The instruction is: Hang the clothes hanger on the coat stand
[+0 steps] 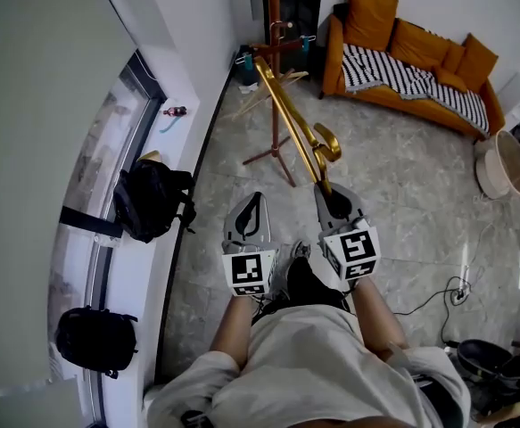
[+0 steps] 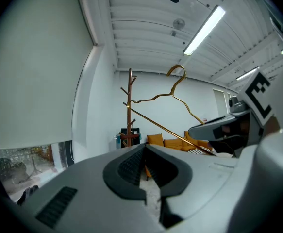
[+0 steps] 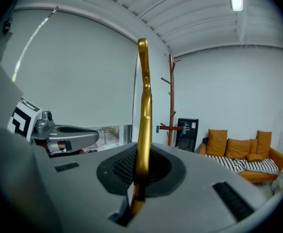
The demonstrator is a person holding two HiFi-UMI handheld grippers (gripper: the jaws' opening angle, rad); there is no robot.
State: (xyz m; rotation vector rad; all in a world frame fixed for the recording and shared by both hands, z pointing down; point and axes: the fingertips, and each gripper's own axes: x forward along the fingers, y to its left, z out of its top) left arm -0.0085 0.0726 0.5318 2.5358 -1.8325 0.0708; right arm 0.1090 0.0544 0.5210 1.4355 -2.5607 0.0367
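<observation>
My right gripper [image 1: 326,188] [image 3: 140,178] is shut on one end of a gold clothes hanger [image 1: 286,114] [image 3: 143,120]. The hanger reaches forward and up from the jaws, and its hook [image 1: 327,141] curls out to the right. A brown wooden coat stand [image 1: 275,56] [image 2: 129,106] [image 3: 171,96] rises ahead by the wall, beyond the hanger's far end. The left gripper view also takes in the hanger [image 2: 173,95], off to its right. Beside the right one, my left gripper [image 1: 256,197] [image 2: 145,154] is shut with nothing in it.
An orange sofa [image 1: 402,47] with a striped blanket lies at the back right. Two black backpacks [image 1: 151,199] [image 1: 94,337] sit on the window ledge on the left. A round basket [image 1: 502,163] and a floor socket with cable [image 1: 458,294] are on the right.
</observation>
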